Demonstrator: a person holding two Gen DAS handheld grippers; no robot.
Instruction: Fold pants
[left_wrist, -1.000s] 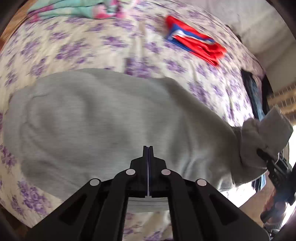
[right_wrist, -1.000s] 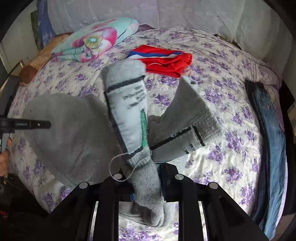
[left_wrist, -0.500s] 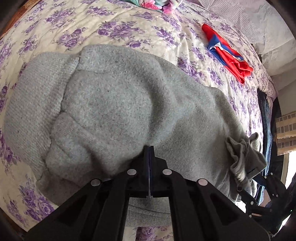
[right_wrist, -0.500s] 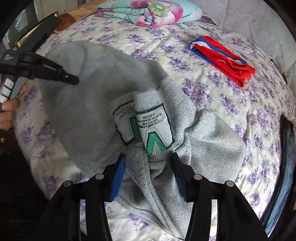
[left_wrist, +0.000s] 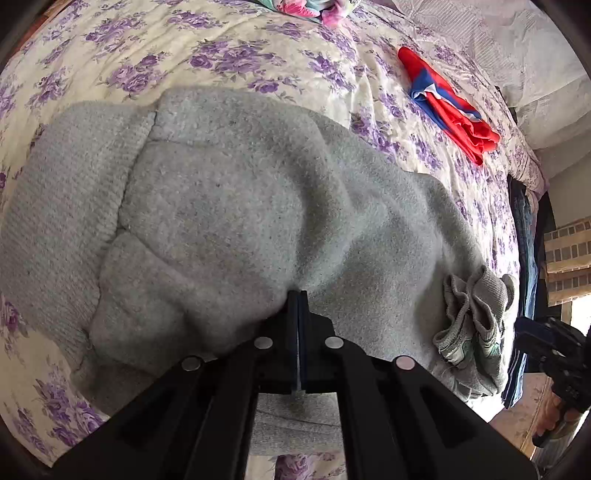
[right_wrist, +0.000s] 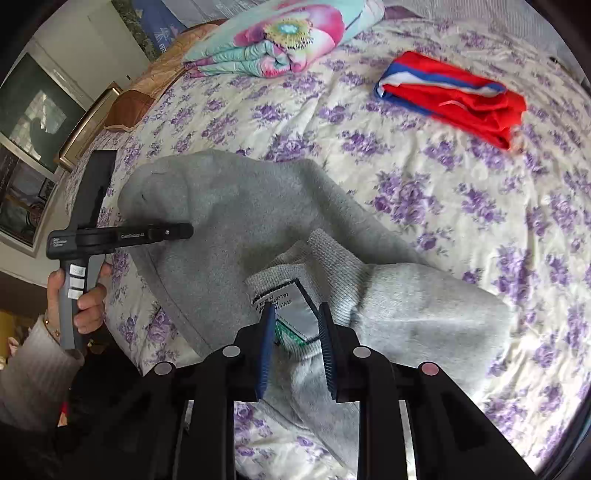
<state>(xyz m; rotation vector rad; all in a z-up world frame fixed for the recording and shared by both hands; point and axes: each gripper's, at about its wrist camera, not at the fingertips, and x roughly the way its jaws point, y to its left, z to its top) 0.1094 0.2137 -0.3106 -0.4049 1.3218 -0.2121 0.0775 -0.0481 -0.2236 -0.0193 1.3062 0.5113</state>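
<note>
Grey sweatpants (left_wrist: 240, 206) lie folded on a bed with a purple-flowered sheet (left_wrist: 221, 62). My left gripper (left_wrist: 297, 295) is shut, its tips pressed into the grey fabric near the front edge. In the right wrist view the pants (right_wrist: 240, 206) stretch left, with the bunched waistband and its label (right_wrist: 291, 302) just in front of my right gripper (right_wrist: 295, 317). That gripper is open, its blue pads either side of the label, holding nothing. The left gripper also shows in the right wrist view (right_wrist: 184, 230), resting on the pants.
A red, white and blue garment (right_wrist: 454, 99) lies at the far right of the bed. A folded floral blanket (right_wrist: 280, 37) sits at the head. Dark blue jeans (left_wrist: 524, 236) hang at the bed's right edge. A wooden headboard (right_wrist: 129, 103) is at far left.
My right gripper lowered the waistband end onto the bed, opened and let it go. My left gripper came down onto the pants and stays shut.
</note>
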